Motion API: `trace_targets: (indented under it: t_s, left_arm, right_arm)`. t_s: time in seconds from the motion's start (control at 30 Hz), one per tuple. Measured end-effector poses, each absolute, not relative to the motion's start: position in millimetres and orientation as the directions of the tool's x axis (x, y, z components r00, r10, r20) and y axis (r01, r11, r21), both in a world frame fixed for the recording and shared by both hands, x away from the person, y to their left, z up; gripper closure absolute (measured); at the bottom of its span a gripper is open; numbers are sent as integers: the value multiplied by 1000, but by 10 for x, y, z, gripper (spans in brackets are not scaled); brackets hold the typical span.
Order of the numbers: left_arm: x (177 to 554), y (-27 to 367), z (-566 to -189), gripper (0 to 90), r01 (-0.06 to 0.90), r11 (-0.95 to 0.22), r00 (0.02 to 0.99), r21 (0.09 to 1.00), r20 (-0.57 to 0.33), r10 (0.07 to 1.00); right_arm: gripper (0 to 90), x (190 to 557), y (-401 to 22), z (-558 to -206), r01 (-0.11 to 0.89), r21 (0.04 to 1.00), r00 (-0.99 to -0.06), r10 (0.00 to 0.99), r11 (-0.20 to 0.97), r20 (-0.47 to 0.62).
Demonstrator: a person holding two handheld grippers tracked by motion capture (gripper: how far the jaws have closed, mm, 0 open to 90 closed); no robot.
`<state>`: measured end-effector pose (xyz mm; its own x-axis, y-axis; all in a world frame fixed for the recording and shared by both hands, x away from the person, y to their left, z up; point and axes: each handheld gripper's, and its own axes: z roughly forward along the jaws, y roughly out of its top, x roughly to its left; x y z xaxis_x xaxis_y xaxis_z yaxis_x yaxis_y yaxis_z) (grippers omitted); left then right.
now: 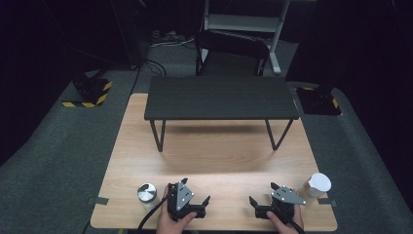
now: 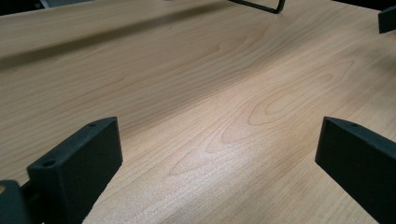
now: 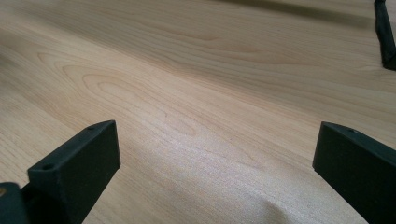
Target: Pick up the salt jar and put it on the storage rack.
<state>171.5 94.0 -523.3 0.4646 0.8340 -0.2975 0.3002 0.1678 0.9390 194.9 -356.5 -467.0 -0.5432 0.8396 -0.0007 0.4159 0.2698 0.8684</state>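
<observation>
Dark room w/ grey carpet; light wood worktop (image 1: 214,156) carries a low black bench (image 1: 220,97) at its far side. Left claw (image 1: 197,192) and right claw (image 1: 263,194) rest near the front edge, well apart, each held in a hand, both released, jaws spread wide w/ bare wood between them. Round metal tin (image 1: 146,192) sits just left of left claw. White-lidded jar (image 1: 316,185) stands just right of right claw, at the worktop's right edge.

Two open grippers, left gripper (image 1: 196,191) near metal lid (image 1: 146,192), right gripper (image 1: 263,193) beside possibly a jar (image 1: 316,186).
</observation>
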Motion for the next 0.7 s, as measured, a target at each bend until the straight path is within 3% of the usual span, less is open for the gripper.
trace_targets:
  t_s: [0.7]
  left_arm:
    - [1710, 961, -5236, 8, 301, 173, 467, 938, -303, 831]
  right_arm:
    - [5, 1953, -3602, -4671, 425, 868, -560, 828, 258, 27]
